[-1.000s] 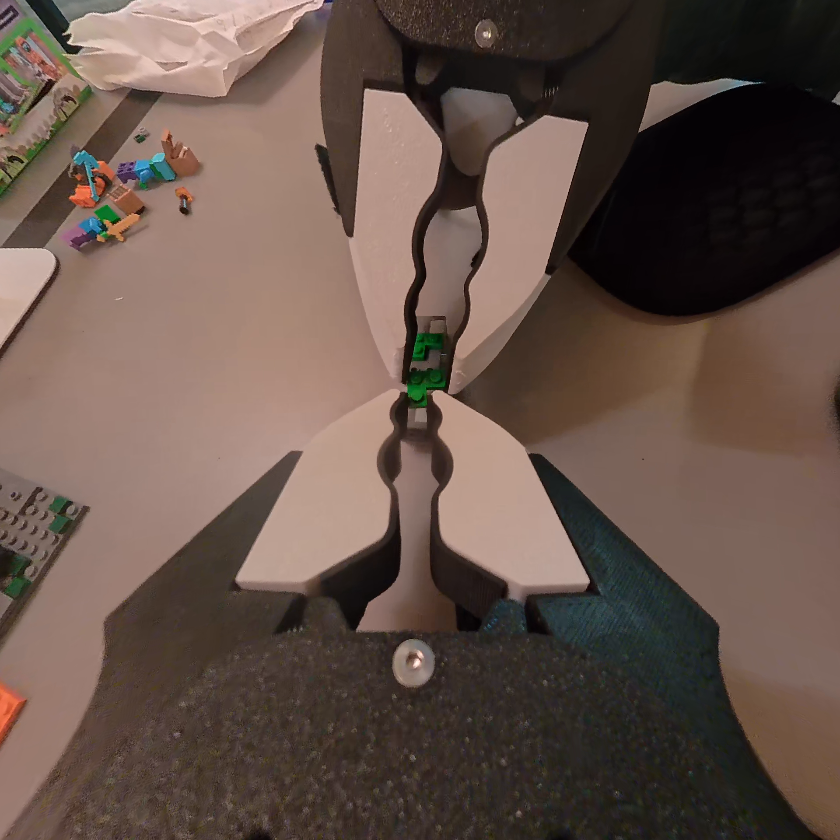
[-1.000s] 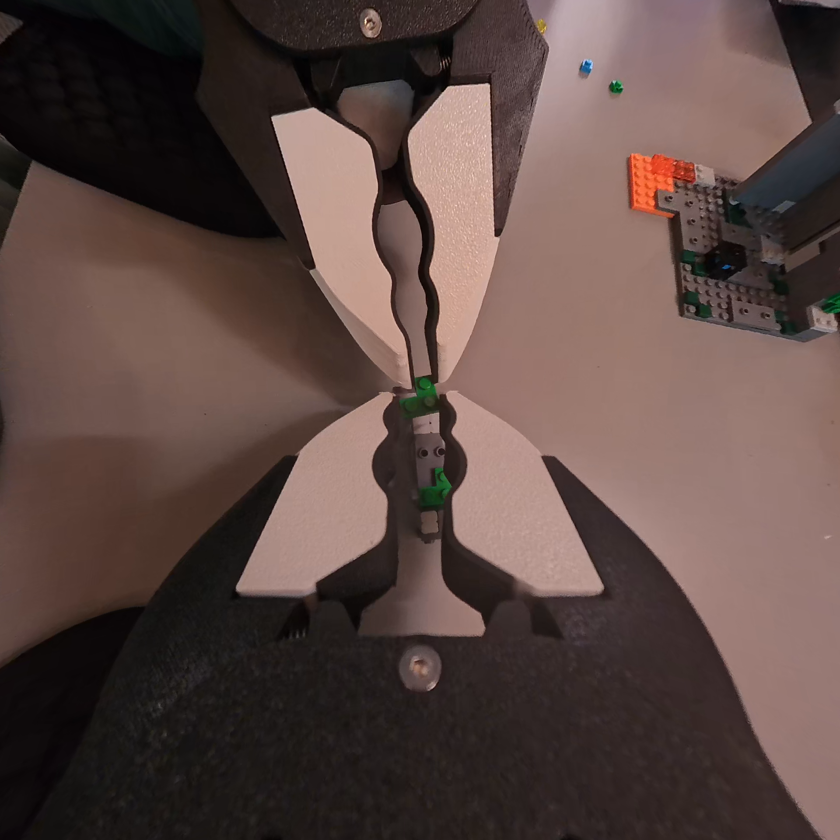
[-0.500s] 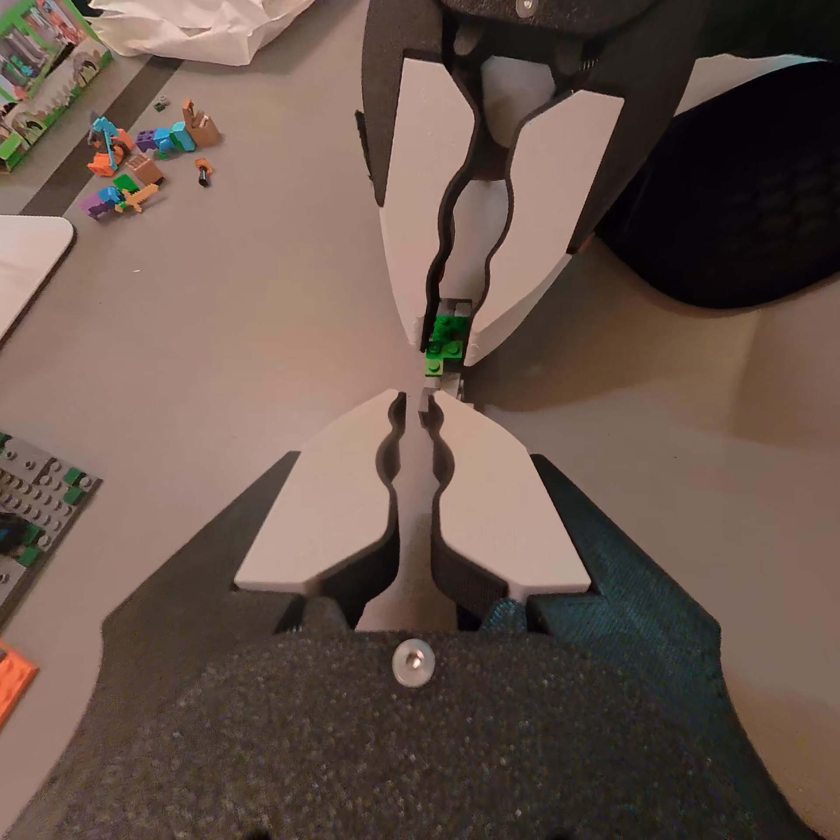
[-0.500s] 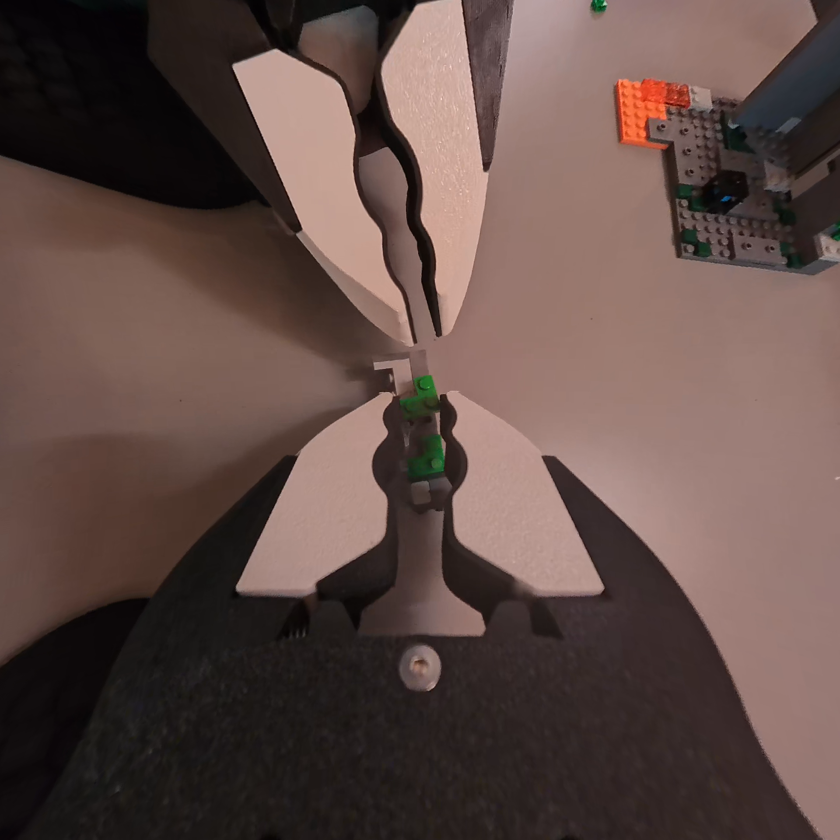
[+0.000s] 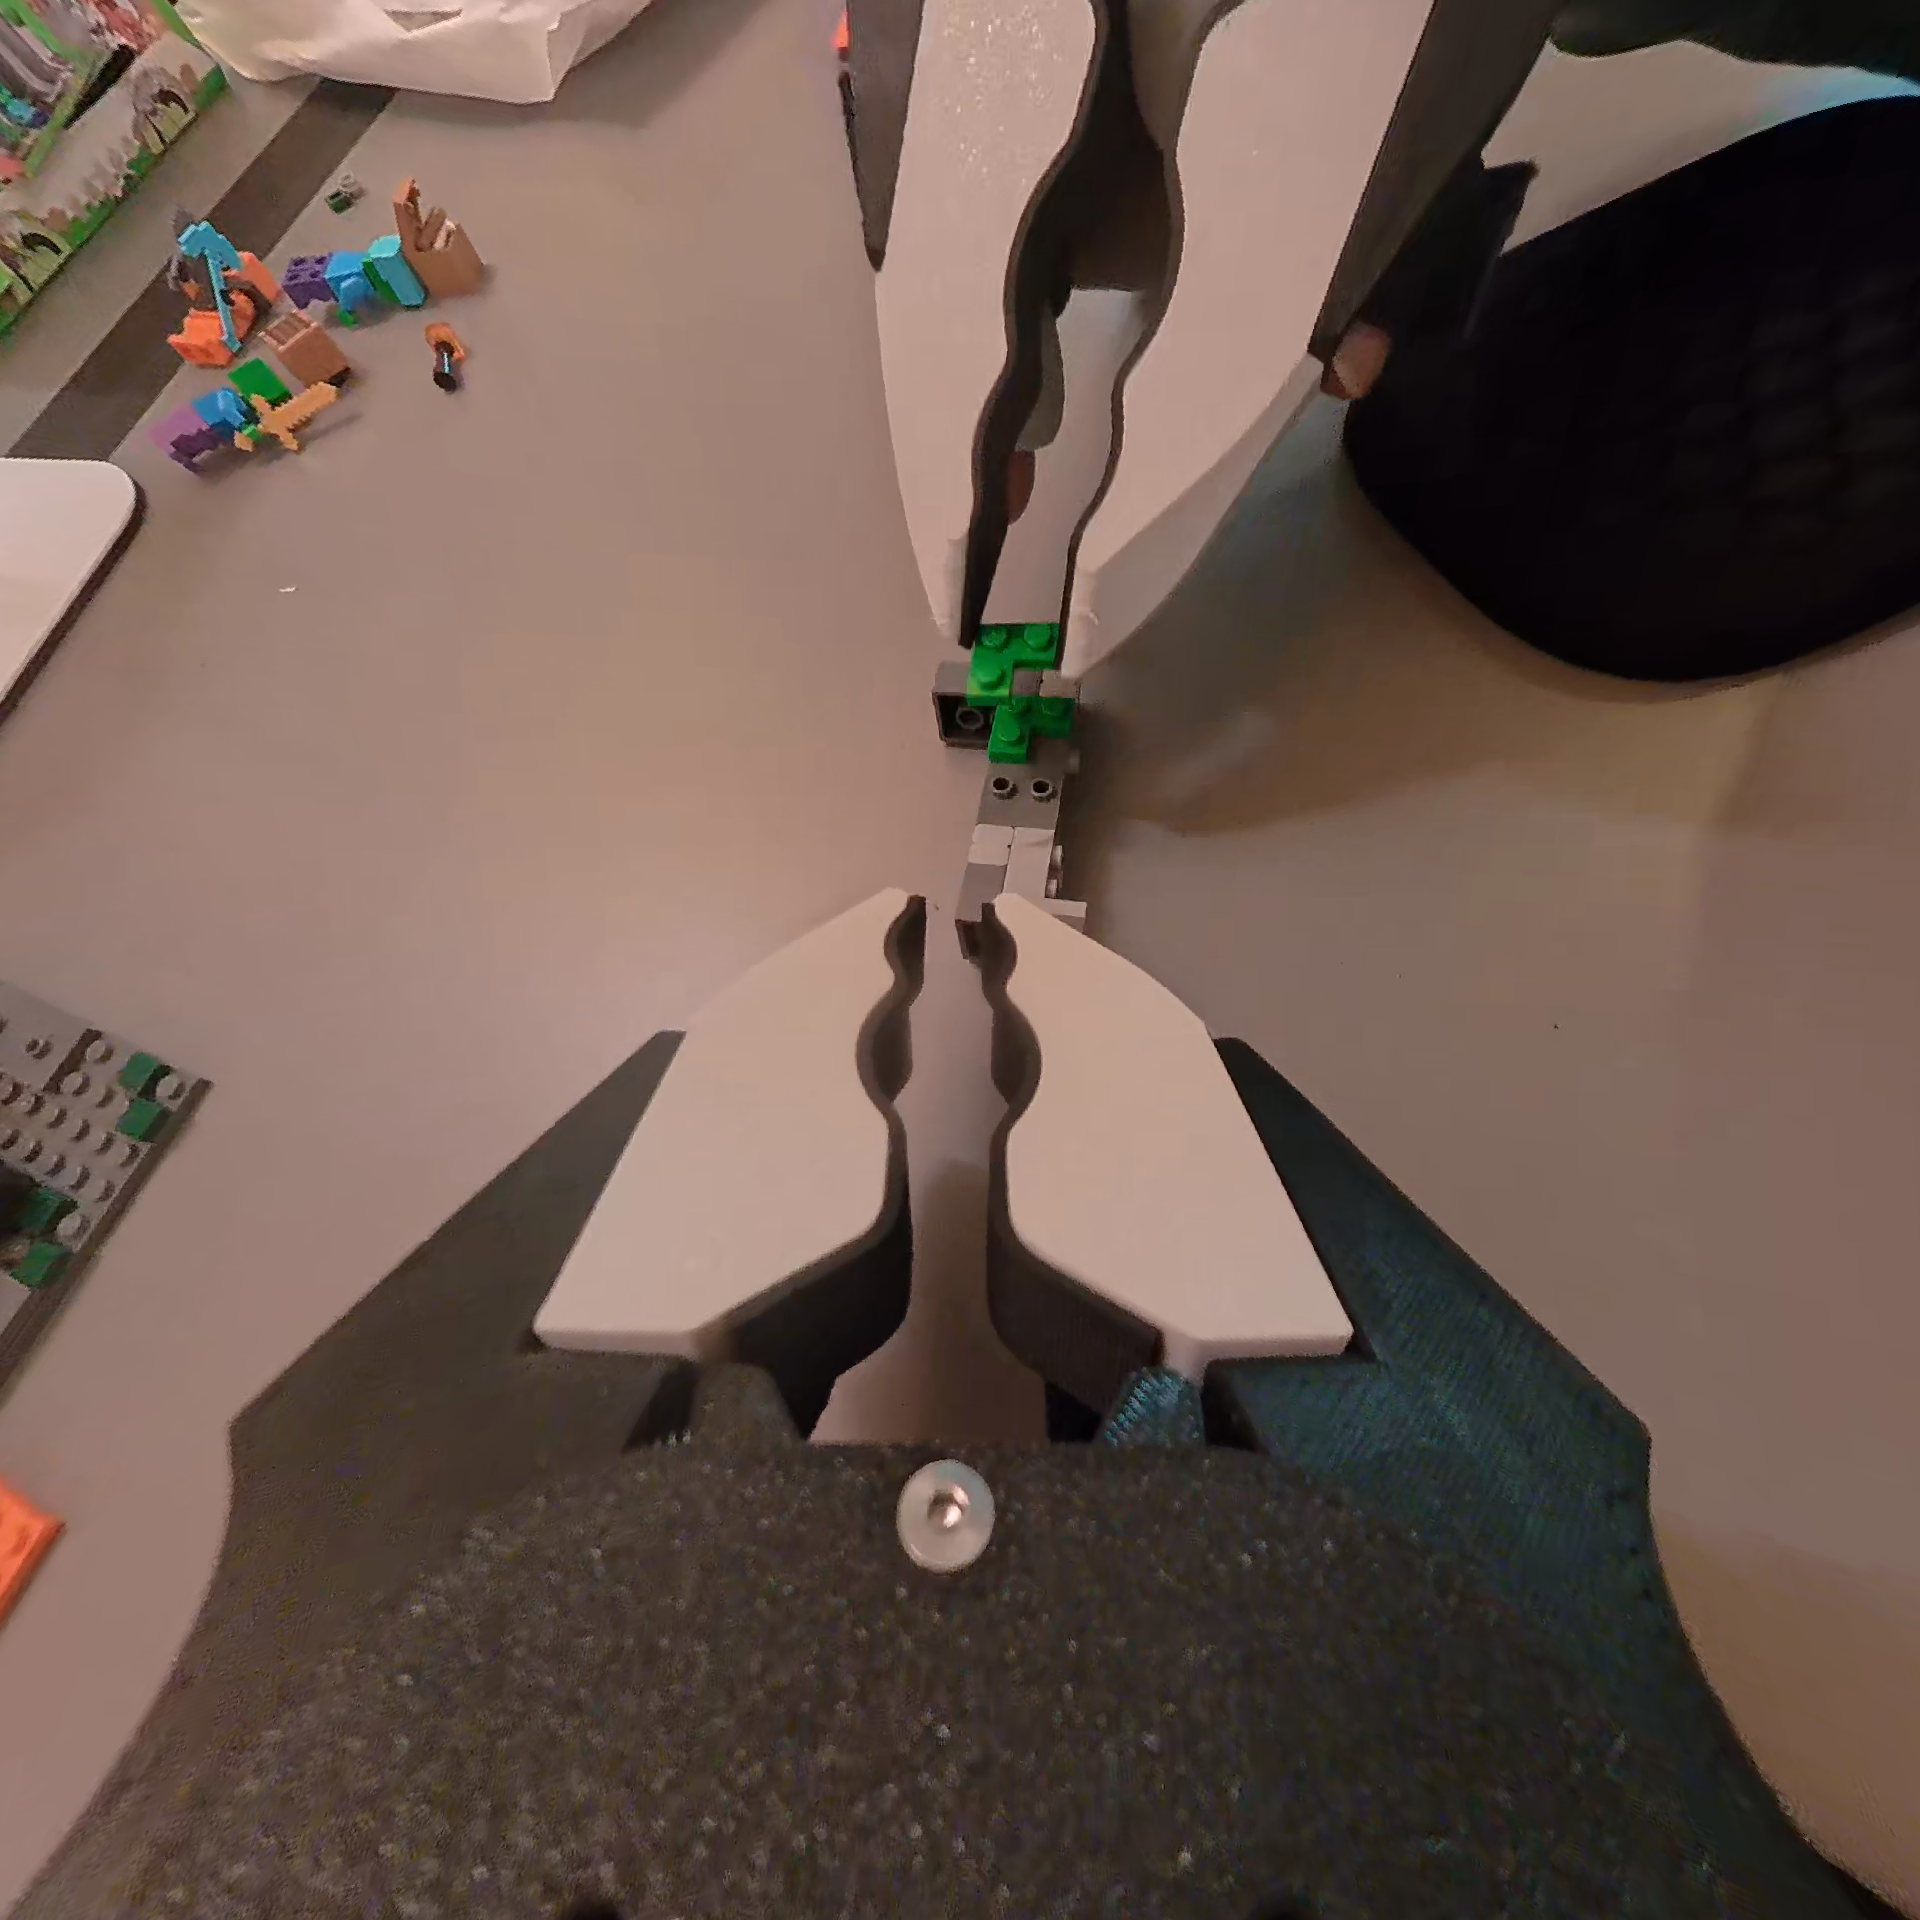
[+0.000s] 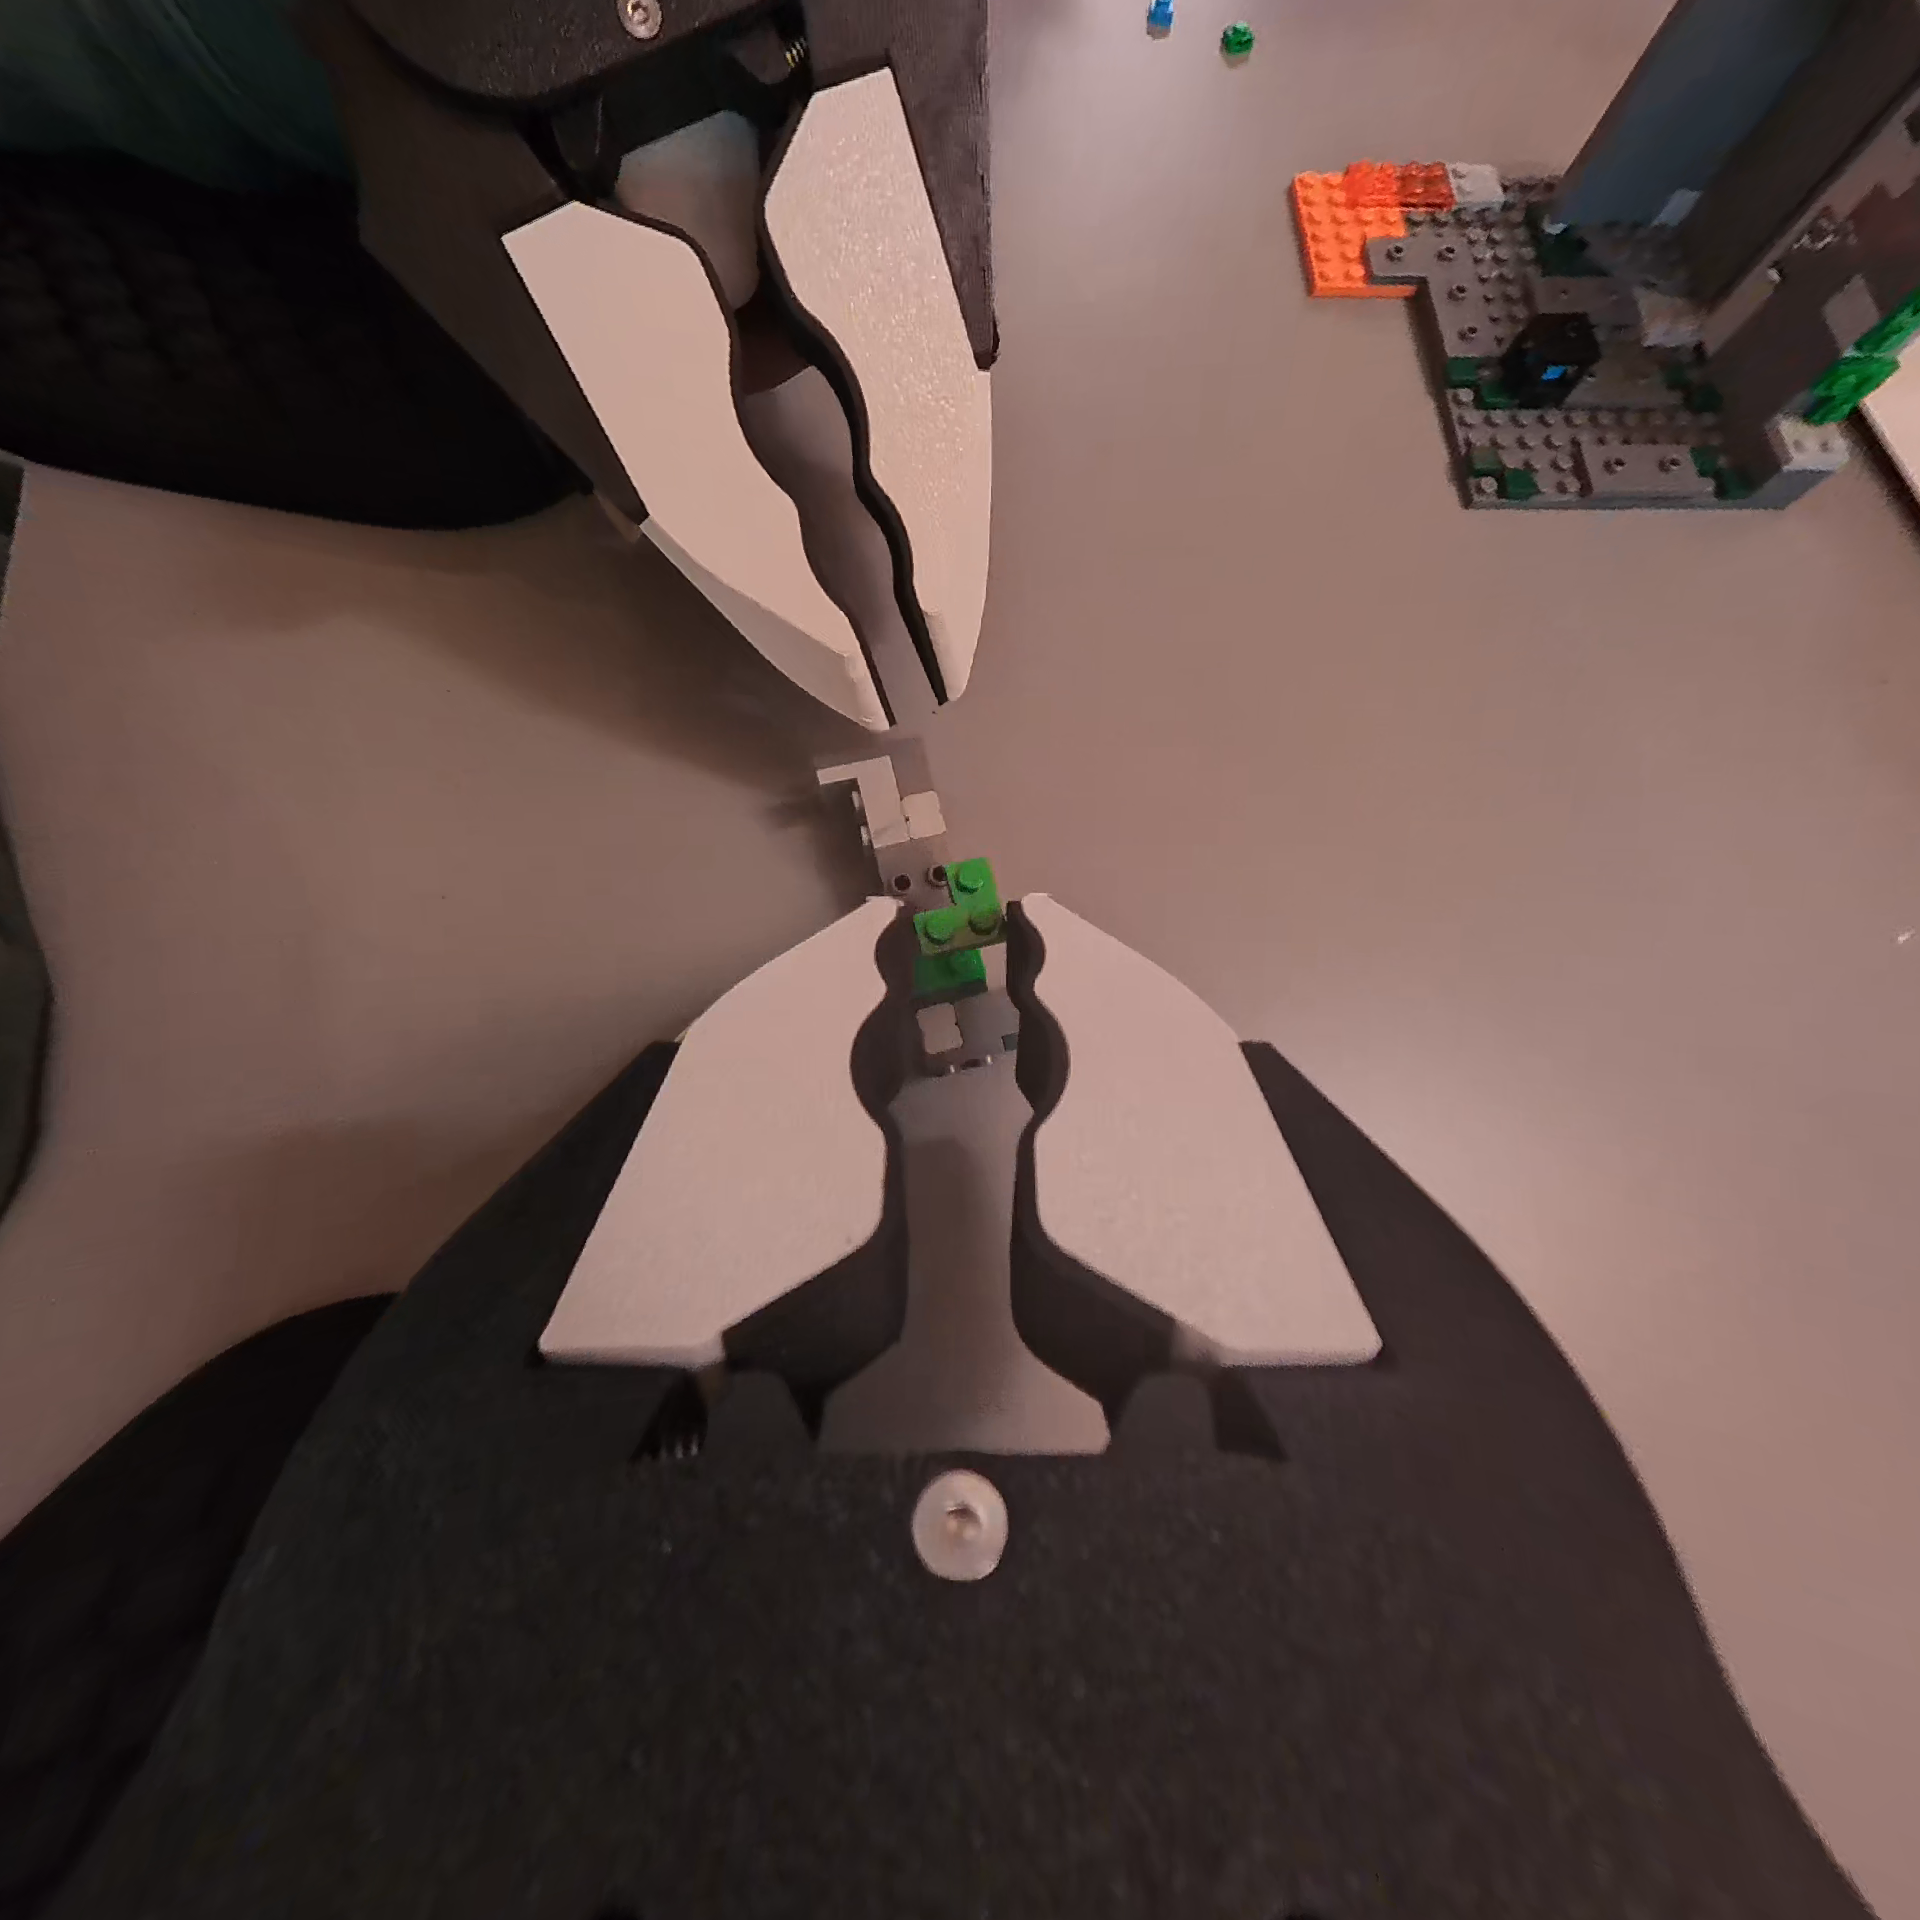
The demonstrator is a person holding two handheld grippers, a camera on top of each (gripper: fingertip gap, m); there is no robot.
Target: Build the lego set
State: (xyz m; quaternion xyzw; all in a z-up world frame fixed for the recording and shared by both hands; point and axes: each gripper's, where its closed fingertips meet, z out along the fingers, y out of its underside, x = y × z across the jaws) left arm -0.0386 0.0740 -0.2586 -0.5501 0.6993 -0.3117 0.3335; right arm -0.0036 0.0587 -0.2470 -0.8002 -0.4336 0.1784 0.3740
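A thin grey and green lego assembly (image 6: 940, 914) hangs over the table between the two grippers. My right gripper (image 6: 958, 909) is shut on its green end, with the grey strip sticking out past the fingertips. In the left wrist view the same assembly (image 5: 1013, 717) shows below the right gripper (image 5: 1018, 623). My left gripper (image 5: 956, 909) has its fingers nearly together with nothing between them. The strip's light grey end lies just at its tips. In the right wrist view a small gap shows between the left gripper (image 6: 914, 712) and that end.
A partly built model on a grey baseplate (image 6: 1558, 416) with an orange plate stands to one side; its corner also shows in the left wrist view (image 5: 62, 1122). Loose coloured pieces (image 5: 301, 332), the set's box (image 5: 83, 156), a white bag (image 5: 416, 42) and a black chair (image 5: 1662, 416) surround the table. The grippers' ends are close to 5 centimeters from one another.
The two grippers have drawn apart. The assembly has slid out of my left gripper and stays in my right one, with more of the grey strip showing between them.
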